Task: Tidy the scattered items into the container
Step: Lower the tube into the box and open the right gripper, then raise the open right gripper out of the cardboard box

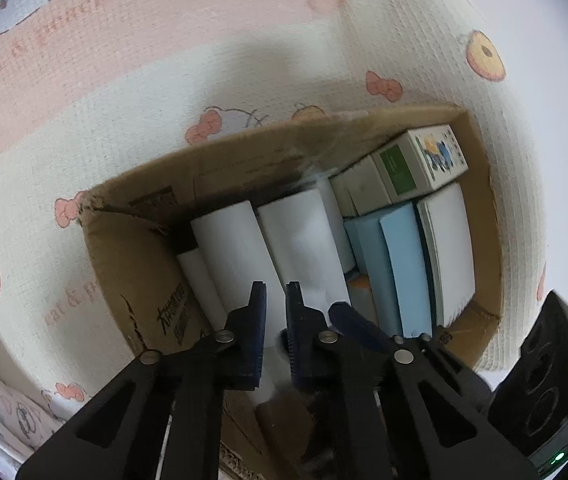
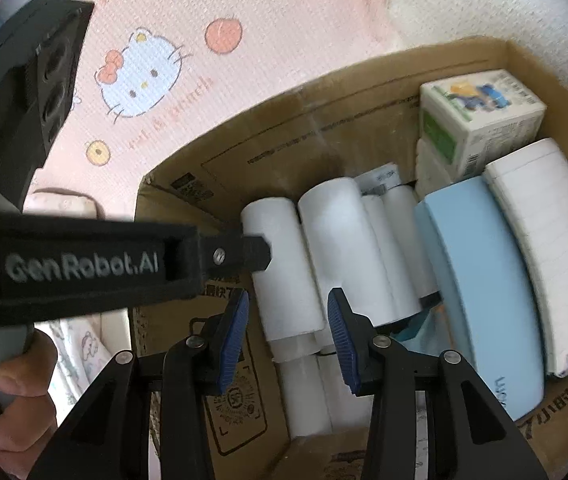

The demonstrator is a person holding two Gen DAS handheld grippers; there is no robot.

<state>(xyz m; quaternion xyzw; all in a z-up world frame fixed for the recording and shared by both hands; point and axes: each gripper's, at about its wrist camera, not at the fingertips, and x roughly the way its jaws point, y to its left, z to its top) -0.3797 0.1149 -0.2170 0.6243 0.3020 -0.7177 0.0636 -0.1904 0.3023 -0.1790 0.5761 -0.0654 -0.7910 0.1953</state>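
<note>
Cardboard box sits on a pink-and-cream cartoon-print mat, already packed; both claws hang over its open top. White rolls lie side by side in the box's left half, long axes running roughly away from both cameras, parallel to the claw fingers; to their right stand a light blue case and a white lined notebook on edge; a small printed carton w/ green panel fills the far right corner.

Left claw is down among the rolls, jaws nearly together w/ only a thin gap; a roll lies right under the tips, but whether the pads pinch it can't be told from this angle. Right claw hovers just above, jaws wide apart, straddling the nearest roll w/o touching it; nothing held.

Left claw is the nearer to the rolls, so any nudge or release looks like its job; since the rolls lie along the fingers, a grip would need to close across their width. In the way: the left tool's strapped body crosses the right-wrist view, close beside the right claw, so collision btw the two is the risk; tight packing leaves little room for fingers. No loose items show on the mat in either view; task looks near done.
</note>
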